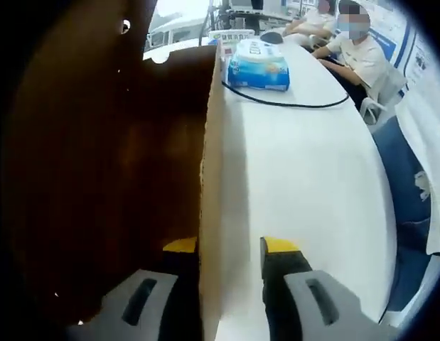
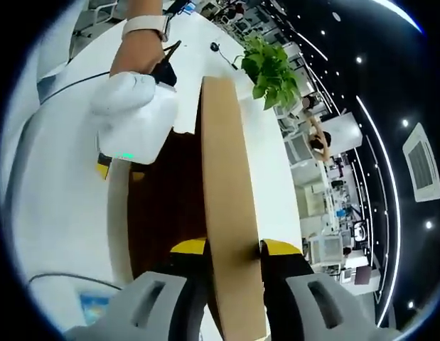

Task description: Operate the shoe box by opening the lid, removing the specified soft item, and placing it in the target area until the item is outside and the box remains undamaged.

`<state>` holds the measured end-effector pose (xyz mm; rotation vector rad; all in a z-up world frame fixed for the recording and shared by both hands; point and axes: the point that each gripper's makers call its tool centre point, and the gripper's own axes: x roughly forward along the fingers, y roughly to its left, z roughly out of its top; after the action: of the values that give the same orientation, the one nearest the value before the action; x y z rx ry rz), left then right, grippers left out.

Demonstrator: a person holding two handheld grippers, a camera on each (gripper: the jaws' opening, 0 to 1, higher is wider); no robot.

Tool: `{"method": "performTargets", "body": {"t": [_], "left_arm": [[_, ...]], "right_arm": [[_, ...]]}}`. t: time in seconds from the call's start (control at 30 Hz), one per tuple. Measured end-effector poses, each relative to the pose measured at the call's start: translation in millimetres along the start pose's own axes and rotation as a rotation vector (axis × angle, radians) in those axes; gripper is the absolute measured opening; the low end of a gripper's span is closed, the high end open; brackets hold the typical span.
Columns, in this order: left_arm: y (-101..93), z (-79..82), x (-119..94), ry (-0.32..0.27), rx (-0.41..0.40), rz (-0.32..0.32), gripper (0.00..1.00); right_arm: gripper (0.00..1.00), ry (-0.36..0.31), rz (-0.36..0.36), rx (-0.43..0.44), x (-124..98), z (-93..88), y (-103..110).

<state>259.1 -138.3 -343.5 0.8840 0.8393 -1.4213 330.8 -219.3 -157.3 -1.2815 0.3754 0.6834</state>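
The shoe box [image 1: 211, 142] is tan cardboard outside and dark brown inside. In the left gripper view one thin side panel runs edge-on away from me. My left gripper [image 1: 230, 245] straddles it, one jaw in the dark interior and one over the white table [image 1: 305, 192], with a gap beside the panel. In the right gripper view my right gripper [image 2: 234, 247] is shut on a tan cardboard panel [image 2: 223, 163] of the box; I cannot tell whether it is lid or wall. Across the brown interior [image 2: 166, 206], the left gripper [image 2: 120, 170] sits over the opposite pale edge, held by a hand [image 2: 138, 50].
A blue tissue pack [image 1: 259, 65] and a black cable [image 1: 291, 104] lie on the table beyond the box. People sit at the far end [image 1: 355, 53], with a blue chair [image 1: 404, 185] alongside. A green plant [image 2: 271, 67] stands past the box.
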Motion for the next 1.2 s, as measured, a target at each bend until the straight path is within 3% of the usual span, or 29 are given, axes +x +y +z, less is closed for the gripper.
{"method": "performTargets", "body": {"t": [0.2, 0.4, 0.53, 0.63, 0.77, 0.83, 1.03, 1.13, 1.2], "left_arm": [[5.4, 18.4, -10.0, -0.071, -0.050, 0.036, 0.65], [9.8, 19.2, -12.9, -0.080, -0.091, 0.064, 0.82], [7.9, 16.9, -17.3, -0.070, -0.081, 0.072, 0.86], [7.2, 24.5, -25.3, -0.120, -0.124, 0.083, 0.93], [0.3, 23.6, -35.5, -0.122, -0.120, 0.086, 0.96], [-1.7, 26.5, -42.4, -0.153, -0.135, 0.103, 0.99], [-20.0, 22.6, -59.6, -0.182, -0.160, 0.101, 0.99], [-23.6, 22.1, -75.6, -0.239, -0.219, 0.142, 0.99], [-31.1, 17.8, -87.1, -0.244, -0.233, 0.149, 0.99]], "right_arm": [[0.27, 0.002, 0.003, -0.004, 0.0, 0.0, 1.7], [0.28, 0.006, 0.004, -0.002, 0.7, -0.2, 3.6], [0.28, 0.007, 0.004, -0.001, 0.8, -0.9, 5.0], [0.28, 0.007, 0.004, 0.004, 0.8, -1.1, 6.3], [0.28, 0.008, 0.001, 0.005, 1.2, -1.3, 7.1], [0.28, 0.009, 0.002, 0.005, 1.4, -1.0, 7.5], [0.29, 0.012, 0.007, 0.000, 2.9, -0.3, 10.3], [0.29, 0.010, 0.002, 0.008, 2.8, -0.2, 9.3], [0.29, 0.011, 0.000, 0.009, 2.5, -0.3, 9.0]]}}
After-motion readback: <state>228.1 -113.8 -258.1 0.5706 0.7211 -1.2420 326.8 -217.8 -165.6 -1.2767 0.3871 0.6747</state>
